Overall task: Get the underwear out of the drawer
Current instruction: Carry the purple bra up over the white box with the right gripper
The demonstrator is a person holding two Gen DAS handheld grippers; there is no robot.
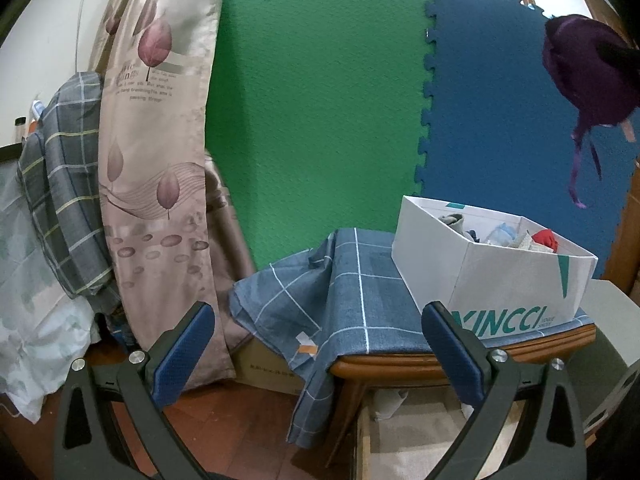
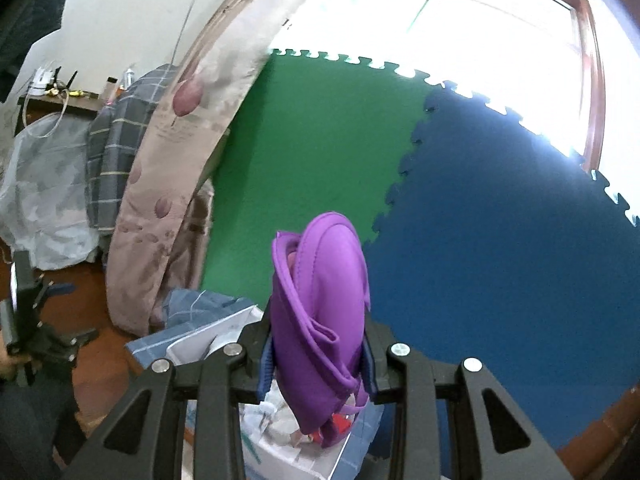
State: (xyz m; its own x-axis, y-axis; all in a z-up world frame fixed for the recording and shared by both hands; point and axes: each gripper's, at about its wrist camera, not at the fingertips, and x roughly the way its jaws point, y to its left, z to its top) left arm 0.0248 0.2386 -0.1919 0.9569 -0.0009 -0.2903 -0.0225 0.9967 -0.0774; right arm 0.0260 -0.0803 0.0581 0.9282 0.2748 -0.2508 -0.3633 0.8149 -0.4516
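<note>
The right claw (image 2: 318,364) was clamped on a purple bra (image 2: 320,320), holding it in the air above the white box (image 1: 508,276) of clothes. The box stood on a checked blue cloth (image 1: 352,300) over the surface. The left claw (image 1: 316,356) hung apart and empty, near the surface's edge.

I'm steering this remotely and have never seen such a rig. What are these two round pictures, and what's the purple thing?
Each picture comes from a camera on a hand-held gripper, looking along its two fingers. The left view shows the left gripper open and empty, facing a table under a checked cloth with a white box of clothes on it. The right view shows the right gripper shut on purple underwear, lifted above the box. The left view shows it too, hanging at upper right.
</note>
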